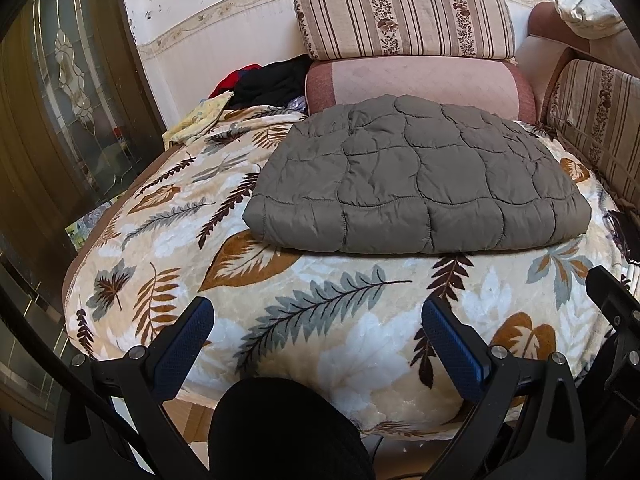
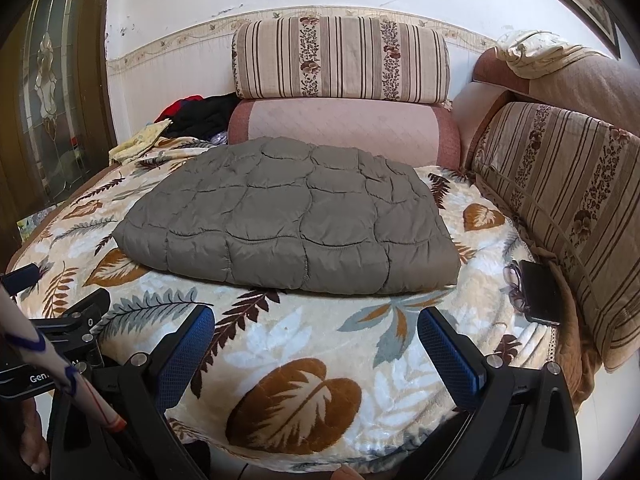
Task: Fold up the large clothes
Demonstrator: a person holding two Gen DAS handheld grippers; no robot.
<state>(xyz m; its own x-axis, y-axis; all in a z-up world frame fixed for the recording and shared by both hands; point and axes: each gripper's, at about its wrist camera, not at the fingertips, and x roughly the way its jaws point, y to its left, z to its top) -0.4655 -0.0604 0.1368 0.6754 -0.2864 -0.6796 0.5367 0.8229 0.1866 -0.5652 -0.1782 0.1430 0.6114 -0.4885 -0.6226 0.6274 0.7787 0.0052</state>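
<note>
On the leaf-print blanket (image 1: pixel 304 344) lay the jacket (image 1: pixel 420 184), a grey-green quilted garment folded into a thick, roughly rectangular pad with its rounded folded edge toward the cameras. In the left wrist view it sat at about twelve o'clock from the left gripper (image 1: pixel 318 332), well apart from it; the gripper's blue-padded fingers (image 1: pixel 188 340) were spread wide with nothing between them, hanging over the blanket's near edge. In the right wrist view the jacket (image 2: pixel 288 224) lay at about eleven o'clock from the right gripper (image 2: pixel 316 340), whose jaws likewise stood wide apart and empty above the blanket (image 2: pixel 304 344). Part of the left gripper's black body showed at nine o'clock in that view. Behind the jacket, at twelve o'clock, a pink bolster (image 1: pixel 420 80) touched or nearly touched its far edge, and a striped cushion (image 1: pixel 404 16) rested on top of the bolster. Another striped cushion (image 2: pixel 568 200) leaned along the sofa arm at three o'clock. Just beside it on the blanket lay a dark case (image 2: pixel 540 292) with glasses (image 2: pixel 516 284) against its left side. At ten o'clock, a heap of black and red clothes (image 1: pixel 268 80) sat near the wall, with a yellow cloth (image 1: pixel 200 120) in front of it.
</note>
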